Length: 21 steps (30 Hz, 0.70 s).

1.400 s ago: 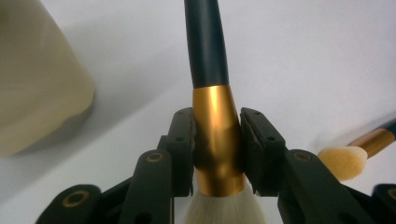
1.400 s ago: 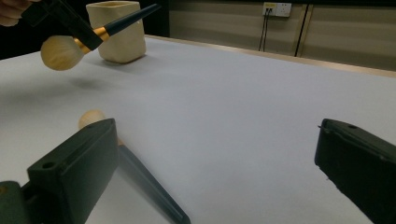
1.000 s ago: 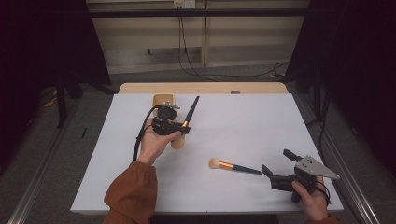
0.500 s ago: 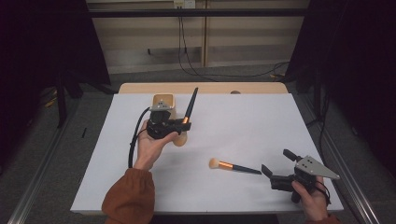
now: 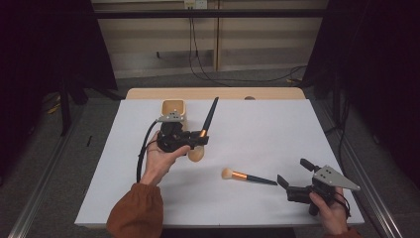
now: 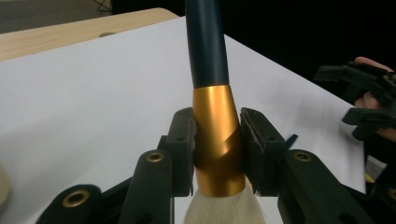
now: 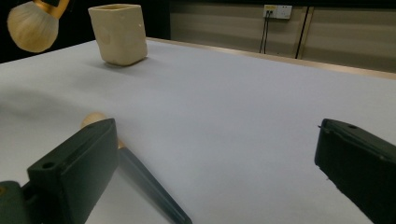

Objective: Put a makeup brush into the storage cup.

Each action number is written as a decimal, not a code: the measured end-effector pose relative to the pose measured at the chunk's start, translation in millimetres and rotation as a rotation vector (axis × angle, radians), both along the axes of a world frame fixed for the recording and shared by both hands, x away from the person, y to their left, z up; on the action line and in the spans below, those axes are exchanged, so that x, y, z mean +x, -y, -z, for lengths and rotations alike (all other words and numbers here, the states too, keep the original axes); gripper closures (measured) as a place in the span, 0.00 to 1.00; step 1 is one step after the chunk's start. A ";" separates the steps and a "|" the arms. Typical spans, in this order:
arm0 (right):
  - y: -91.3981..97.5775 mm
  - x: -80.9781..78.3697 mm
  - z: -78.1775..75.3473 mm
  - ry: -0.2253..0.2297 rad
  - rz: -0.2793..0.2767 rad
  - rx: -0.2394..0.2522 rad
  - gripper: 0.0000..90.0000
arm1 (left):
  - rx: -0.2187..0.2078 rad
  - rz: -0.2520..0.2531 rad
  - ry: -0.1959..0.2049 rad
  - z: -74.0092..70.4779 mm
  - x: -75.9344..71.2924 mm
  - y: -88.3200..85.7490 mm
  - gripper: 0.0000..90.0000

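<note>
My left gripper (image 5: 198, 141) is shut on the gold ferrule (image 6: 217, 144) of a large makeup brush (image 5: 209, 116). It holds the brush above the table, dark handle slanting up and away, cream bristles (image 5: 196, 153) hanging below. The pads (image 6: 254, 140) press both sides of the ferrule. A cream cup (image 5: 173, 106) stands just beyond that hand. A smaller brush (image 5: 247, 176) with a gold band lies flat on the white table, its handle tip toward my right gripper (image 5: 292, 174). The right gripper (image 7: 217, 158) stands open and low over the table, the small brush's handle (image 7: 149, 182) by its left jaw.
The white tabletop (image 5: 277, 129) has a wooden strip (image 5: 213, 93) along its far edge. The cup (image 7: 119, 32) sits at the far left in the right gripper view, with the held brush's bristles (image 7: 30, 25) hanging beside it. Dark curtains flank the table.
The left hand has shifted a little to the right with the large brush still clamped. The right gripper and the small brush on the table have not moved.
</note>
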State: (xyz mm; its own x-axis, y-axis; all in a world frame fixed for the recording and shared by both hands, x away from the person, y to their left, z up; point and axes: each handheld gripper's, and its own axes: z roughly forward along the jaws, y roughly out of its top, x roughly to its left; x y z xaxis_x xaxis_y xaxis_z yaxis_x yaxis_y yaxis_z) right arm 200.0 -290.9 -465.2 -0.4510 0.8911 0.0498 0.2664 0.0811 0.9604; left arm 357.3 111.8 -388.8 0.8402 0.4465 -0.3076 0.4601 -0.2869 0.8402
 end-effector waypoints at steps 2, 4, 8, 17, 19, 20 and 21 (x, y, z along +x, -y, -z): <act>-0.1 -0.3 -0.1 0.000 -0.004 0.000 0.00 | 0.010 0.011 0.002 -0.9 -2.2 1.4 0.74; -0.1 -0.3 -0.2 0.001 -0.004 0.000 0.00 | 0.010 0.021 0.006 -1.2 -3.8 2.6 0.74; -0.1 -1.0 -0.8 0.004 -0.008 -0.001 0.00 | 0.017 0.043 0.014 -3.0 -9.1 5.6 0.74; -3.2 -2.9 -5.5 0.006 -0.044 0.007 0.00 | 0.049 0.089 0.025 -9.3 -21.2 8.3 0.74; -5.6 -2.3 -6.4 0.005 -0.060 0.003 0.00 | 0.045 0.105 0.029 -10.1 -22.6 8.1 0.74; -6.4 -2.2 -6.8 0.002 -0.064 0.003 0.00 | 0.040 0.119 0.032 -10.5 -23.8 8.4 0.74; -7.4 -1.9 -7.1 -0.003 -0.072 0.003 0.00 | 0.038 0.123 0.031 -11.2 -25.0 9.3 0.74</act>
